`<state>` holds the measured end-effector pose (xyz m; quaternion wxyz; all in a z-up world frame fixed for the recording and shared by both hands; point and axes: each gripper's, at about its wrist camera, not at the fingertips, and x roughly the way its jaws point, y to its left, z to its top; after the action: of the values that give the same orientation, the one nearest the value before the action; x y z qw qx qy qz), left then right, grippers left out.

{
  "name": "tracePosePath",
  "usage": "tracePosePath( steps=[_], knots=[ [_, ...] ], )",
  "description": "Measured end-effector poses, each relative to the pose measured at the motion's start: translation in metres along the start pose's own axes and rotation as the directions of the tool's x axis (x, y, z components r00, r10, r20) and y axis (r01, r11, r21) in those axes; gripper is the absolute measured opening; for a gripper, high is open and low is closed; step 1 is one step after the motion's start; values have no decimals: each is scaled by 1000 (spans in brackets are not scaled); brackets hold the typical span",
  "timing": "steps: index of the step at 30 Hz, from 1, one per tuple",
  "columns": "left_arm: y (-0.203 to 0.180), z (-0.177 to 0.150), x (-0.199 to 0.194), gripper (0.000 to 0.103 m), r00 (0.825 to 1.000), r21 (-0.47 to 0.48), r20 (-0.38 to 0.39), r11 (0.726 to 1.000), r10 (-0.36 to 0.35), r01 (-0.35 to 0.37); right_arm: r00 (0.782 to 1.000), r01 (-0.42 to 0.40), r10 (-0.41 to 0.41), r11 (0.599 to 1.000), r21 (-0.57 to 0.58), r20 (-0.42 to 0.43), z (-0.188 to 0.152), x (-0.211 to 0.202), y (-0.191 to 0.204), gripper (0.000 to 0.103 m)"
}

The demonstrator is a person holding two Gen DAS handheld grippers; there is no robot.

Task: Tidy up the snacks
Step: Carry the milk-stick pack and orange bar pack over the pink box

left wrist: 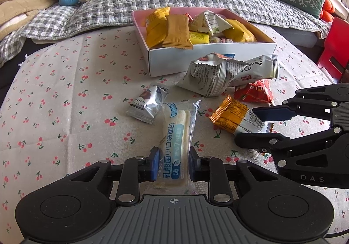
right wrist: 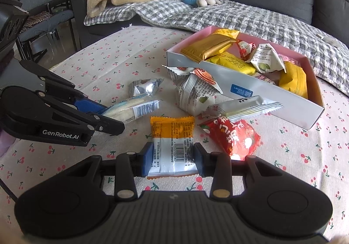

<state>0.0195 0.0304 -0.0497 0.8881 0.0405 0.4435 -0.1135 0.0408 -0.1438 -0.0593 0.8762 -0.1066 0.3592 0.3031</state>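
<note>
Bread pack [left wrist: 174,141] lies lengthwise on the table [left wrist: 65,113], left gripper [left wrist: 171,166] fingers clenched on its near end. Just beside it, orange-white snack packet [right wrist: 172,146] on the table, right gripper [right wrist: 172,160] fingers clamped on both edges. Silver chocolate pack [left wrist: 146,102], red pack [right wrist: 233,137], white wrappers near. Pink box [left wrist: 209,56] behind, partly filled.

glossy foil wrappers [left wrist: 144,103], matt cloth tablecloth [left wrist: 65,113] (cotton-like).

"GenRobot.AI" on the left gripper [right wrist: 109,122]; "DAS" on the right gripper [left wrist: 257,130]
</note>
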Motion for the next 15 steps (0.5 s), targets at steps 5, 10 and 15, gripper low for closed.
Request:
tracePosePath(
  steps=[5, 10, 15],
  knots=[
    [1, 1, -1, 22, 1000, -2, 2, 1000, -7, 7, 1000, -9, 8, 1000, 6, 4, 2, -1, 2, 36],
    [-1, 1, -1, 22, 1000, -3, 2, 1000, -8, 8, 1000, -10, 10, 1000, 10, 5, 2, -3, 2, 36],
    [1, 1, -3, 21, 1000, -14, 9, 1000, -8, 8, 1000, -12, 12, 1000, 21, 12, 3, -7, 1, 36]
  ],
)
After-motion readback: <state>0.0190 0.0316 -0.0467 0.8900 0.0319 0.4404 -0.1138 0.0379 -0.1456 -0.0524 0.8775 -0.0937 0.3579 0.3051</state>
